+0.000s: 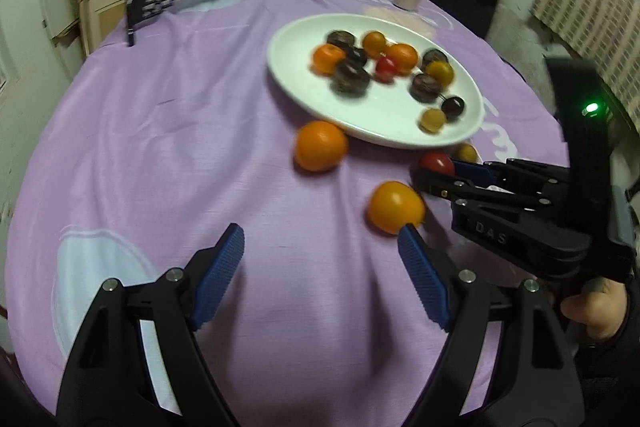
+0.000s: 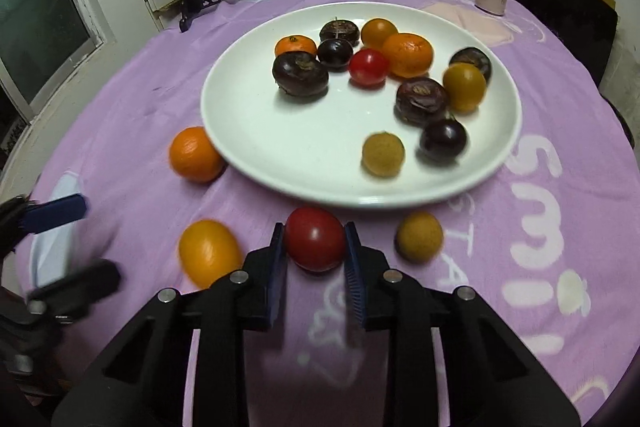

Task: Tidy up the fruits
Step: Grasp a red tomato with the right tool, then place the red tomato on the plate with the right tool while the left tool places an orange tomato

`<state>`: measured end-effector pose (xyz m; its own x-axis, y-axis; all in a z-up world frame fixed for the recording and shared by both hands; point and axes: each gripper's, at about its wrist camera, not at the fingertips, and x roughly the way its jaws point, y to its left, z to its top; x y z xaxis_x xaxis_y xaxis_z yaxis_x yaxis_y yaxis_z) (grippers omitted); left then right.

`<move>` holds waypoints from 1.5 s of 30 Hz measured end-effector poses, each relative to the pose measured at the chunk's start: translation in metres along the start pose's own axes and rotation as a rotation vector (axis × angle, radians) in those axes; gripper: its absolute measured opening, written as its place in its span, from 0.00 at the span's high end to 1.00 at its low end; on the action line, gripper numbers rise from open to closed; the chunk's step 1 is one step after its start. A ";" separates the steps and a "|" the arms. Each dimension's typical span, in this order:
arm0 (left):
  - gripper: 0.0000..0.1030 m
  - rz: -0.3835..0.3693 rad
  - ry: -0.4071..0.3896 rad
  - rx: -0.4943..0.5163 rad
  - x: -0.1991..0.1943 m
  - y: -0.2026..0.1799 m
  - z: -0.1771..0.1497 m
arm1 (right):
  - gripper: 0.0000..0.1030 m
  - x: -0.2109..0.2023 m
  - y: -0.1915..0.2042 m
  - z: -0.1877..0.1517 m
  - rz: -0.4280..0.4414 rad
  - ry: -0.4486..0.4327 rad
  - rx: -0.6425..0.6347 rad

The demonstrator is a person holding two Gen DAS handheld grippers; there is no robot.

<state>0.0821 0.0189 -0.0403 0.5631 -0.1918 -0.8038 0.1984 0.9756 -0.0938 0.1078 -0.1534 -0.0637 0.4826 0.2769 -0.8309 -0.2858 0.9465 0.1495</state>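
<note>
While right claw (image 2: 315, 247) tilts down, pinching red tomato (image 2: 315, 238)

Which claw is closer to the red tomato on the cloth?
Right. The right gripper has its blue pads against both sides of the red tomato. The left gripper is open, off to the side, nearer the orange-yellow tomato.

A white oval plate (image 2: 256, 131) holds about a dozen small fruits: dark chestnut-like ones, two mandarins, a red tomato, yellow ones. Just off its near rim lie a red tomato (image 2: 316, 239), a tan fruit (image 2: 419, 237), a yellow tomato (image 2: 208, 253) and a mandarin (image 2: 195, 155) touching its left edge.
</note>
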 end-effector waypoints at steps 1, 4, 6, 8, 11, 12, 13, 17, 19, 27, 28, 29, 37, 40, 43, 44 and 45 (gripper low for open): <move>0.21 -0.010 0.007 0.011 0.003 -0.006 0.001 | 0.72 -0.005 -0.003 -0.003 0.004 -0.002 0.006; 0.21 -0.024 0.022 0.038 0.011 -0.018 0.003 | 0.72 -0.028 -0.015 -0.014 -0.010 -0.025 0.023; 0.21 -0.031 0.032 0.054 0.016 -0.027 0.005 | 0.72 -0.039 -0.025 -0.022 -0.021 -0.032 0.042; 0.21 -0.028 0.039 0.069 0.022 -0.035 0.008 | 0.72 -0.046 -0.036 -0.029 -0.027 -0.038 0.071; 0.22 -0.001 0.050 0.097 0.032 -0.048 0.011 | 0.72 -0.050 -0.049 -0.036 -0.023 -0.040 0.111; 0.22 0.005 0.054 0.099 0.035 -0.050 0.012 | 0.72 -0.050 -0.053 -0.038 -0.019 -0.040 0.121; 0.23 0.014 0.062 0.097 0.040 -0.052 0.013 | 0.72 -0.050 -0.054 -0.039 -0.013 -0.041 0.126; 0.60 0.024 0.111 0.075 0.062 -0.051 0.015 | 0.72 -0.051 -0.056 -0.041 0.008 -0.043 0.128; 0.61 0.041 0.097 0.082 0.062 -0.052 0.014 | 0.72 -0.052 -0.054 -0.043 0.020 -0.047 0.123; 0.61 -0.009 0.076 0.063 0.042 -0.050 0.013 | 0.72 -0.054 -0.050 -0.042 0.036 -0.053 0.116; 0.61 -0.014 0.072 0.062 0.039 -0.049 0.012 | 0.72 -0.053 -0.050 -0.041 0.036 -0.052 0.115; 0.61 -0.019 0.069 0.060 0.036 -0.049 0.012 | 0.72 -0.053 -0.049 -0.041 0.036 -0.051 0.115; 0.61 -0.038 0.025 0.057 0.016 -0.042 0.024 | 0.72 -0.056 -0.037 -0.026 0.037 -0.062 0.078; 0.61 -0.019 -0.018 0.060 0.009 -0.037 0.044 | 0.72 -0.058 -0.029 -0.010 0.033 -0.088 0.048; 0.61 0.017 -0.051 0.052 0.011 -0.032 0.071 | 0.72 -0.055 -0.025 0.012 0.025 -0.113 0.026; 0.61 0.028 -0.056 0.045 0.015 -0.031 0.083 | 0.72 -0.053 -0.025 0.018 0.023 -0.116 0.023; 0.61 0.031 -0.055 0.041 0.020 -0.030 0.094 | 0.72 -0.049 -0.024 0.030 0.018 -0.124 0.019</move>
<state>0.1623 -0.0239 0.0017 0.6129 -0.1680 -0.7721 0.2121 0.9762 -0.0441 0.1163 -0.1851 -0.0103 0.5766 0.3109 -0.7556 -0.2804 0.9439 0.1745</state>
